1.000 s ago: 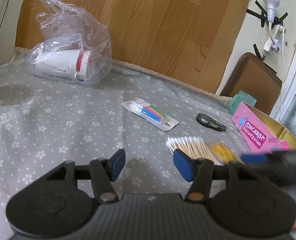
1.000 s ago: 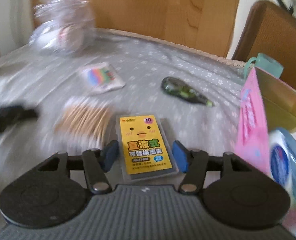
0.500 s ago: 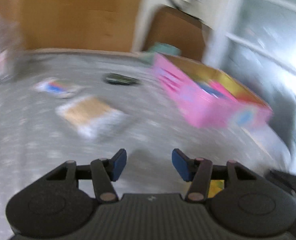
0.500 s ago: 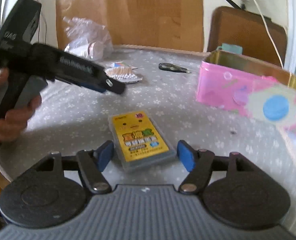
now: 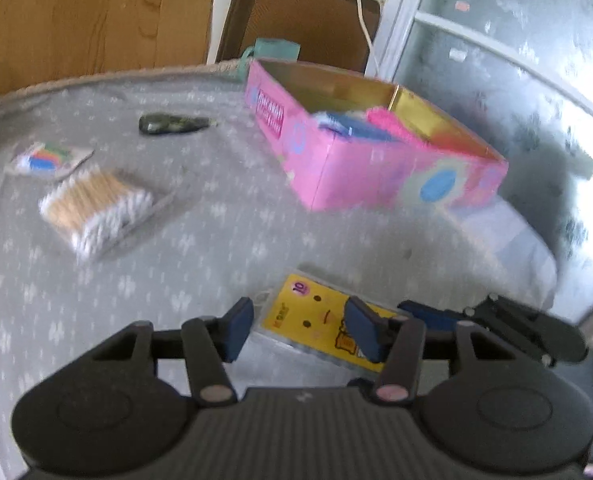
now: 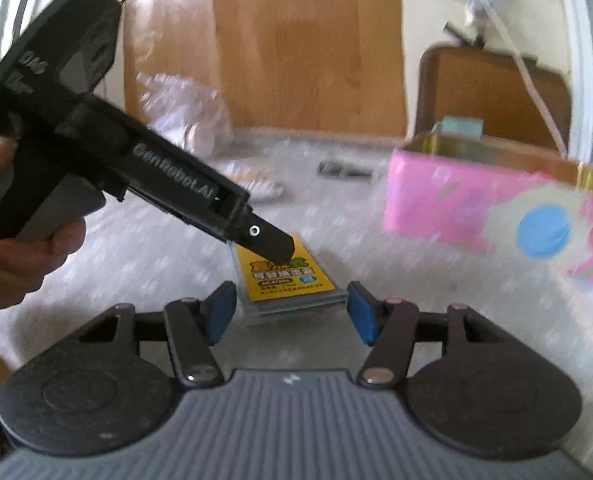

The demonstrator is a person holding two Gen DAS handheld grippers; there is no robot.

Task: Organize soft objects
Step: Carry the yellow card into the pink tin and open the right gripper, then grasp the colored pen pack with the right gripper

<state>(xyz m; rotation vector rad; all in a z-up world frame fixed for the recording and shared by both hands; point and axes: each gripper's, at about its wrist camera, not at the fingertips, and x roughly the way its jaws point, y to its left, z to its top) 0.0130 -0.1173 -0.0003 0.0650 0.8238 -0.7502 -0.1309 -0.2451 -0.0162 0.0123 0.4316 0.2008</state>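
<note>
Left tool (image 5: 298, 330) and right tool (image 6: 288, 308): both held wide open, nothing gripped. Yellow card pack (image 5: 322, 320): laid flat on the tabletop (image 5: 216, 240) beneath both. Cotton swab packet (image 5: 96, 208): placed further left. Pink box (image 5: 376, 168): set beyond, soft items seen inside.

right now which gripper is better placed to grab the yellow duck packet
Right gripper: open, with the flat yellow plastic packet centred just ahead. Left gripper, open too, comes in skewed over one end.
</note>
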